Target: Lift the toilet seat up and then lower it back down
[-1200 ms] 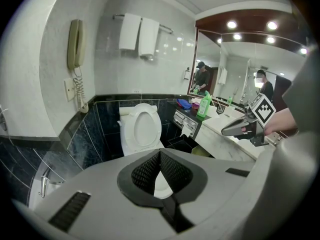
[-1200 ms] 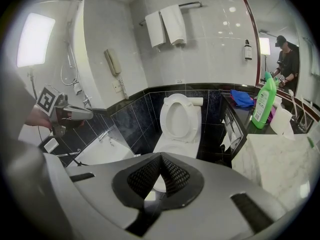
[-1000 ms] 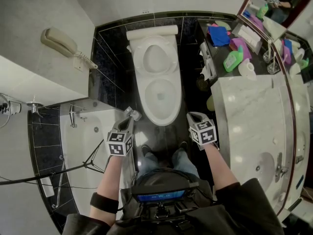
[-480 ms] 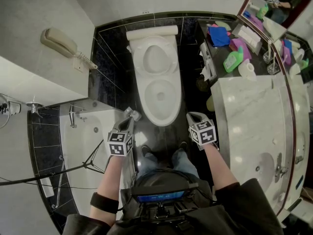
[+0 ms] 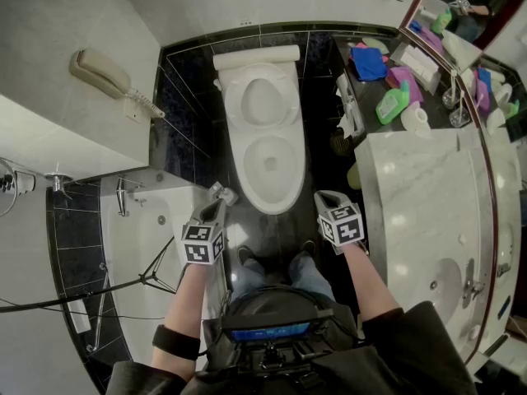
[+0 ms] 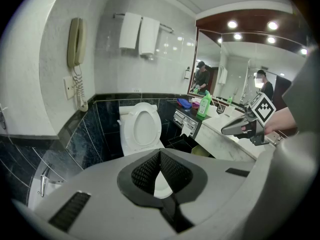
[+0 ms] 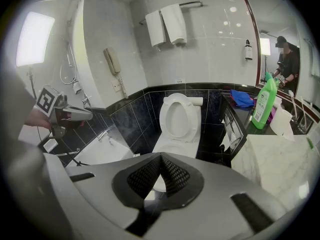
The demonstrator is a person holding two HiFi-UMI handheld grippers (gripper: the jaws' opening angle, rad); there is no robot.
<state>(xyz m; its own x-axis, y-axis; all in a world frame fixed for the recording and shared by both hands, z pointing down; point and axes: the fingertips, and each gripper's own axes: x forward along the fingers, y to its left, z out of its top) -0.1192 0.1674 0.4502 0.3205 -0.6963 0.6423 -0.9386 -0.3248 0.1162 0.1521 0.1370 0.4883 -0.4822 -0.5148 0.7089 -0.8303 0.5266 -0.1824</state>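
A: Against the black tiled wall (image 5: pixel 188 89)?
B: Toilet (image 5: pixel 272 196), with the toilet seat (image 5: pixel 234 105) up, upright against the tank (image 5: pixel 255 56).
A: Nearer, either side of it?
B: Left gripper (image 5: pixel 221 192), right gripper (image 5: pixel 328 196); both closed tight, empty, well short of the seat, touching nothing.

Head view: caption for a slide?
Person stands before the toilet with its seat raised, left gripper and right gripper shut and empty.
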